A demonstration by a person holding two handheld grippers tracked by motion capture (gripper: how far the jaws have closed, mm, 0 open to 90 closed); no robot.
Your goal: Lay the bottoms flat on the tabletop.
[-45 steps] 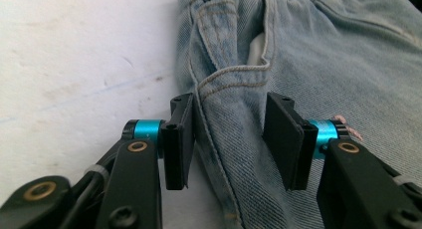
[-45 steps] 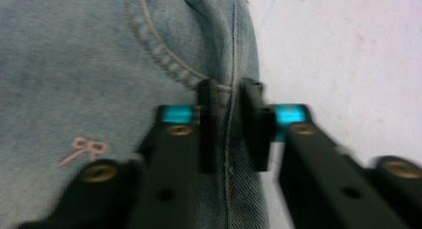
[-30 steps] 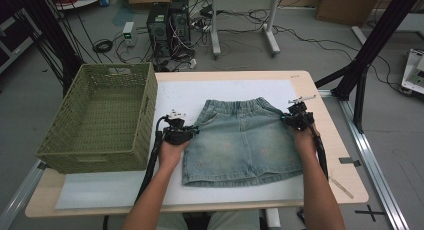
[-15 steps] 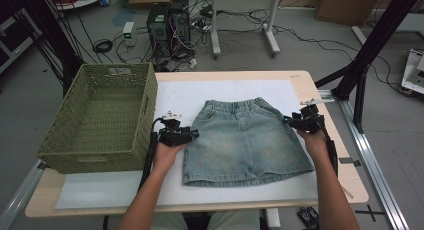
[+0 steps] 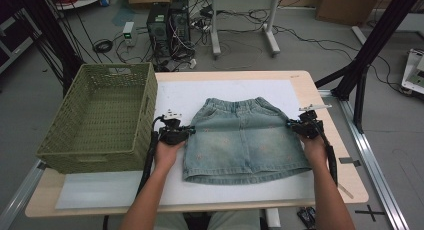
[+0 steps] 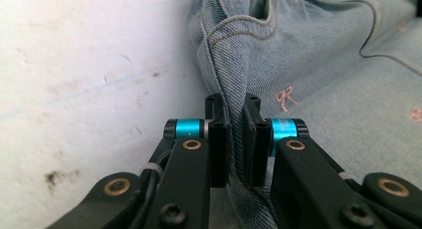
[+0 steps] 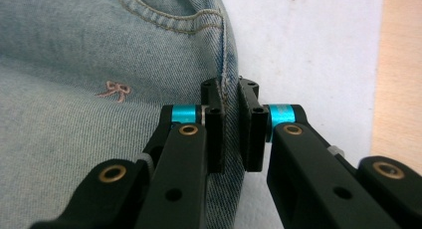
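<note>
Skirt (image 5: 245, 137) side seams inside both tongs

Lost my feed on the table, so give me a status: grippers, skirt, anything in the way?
Left gripper shut on denim skirt side seam. Right gripper shut on opposite seam. Skirt flat on white mat. Green basket beside it, not blocking.
</note>
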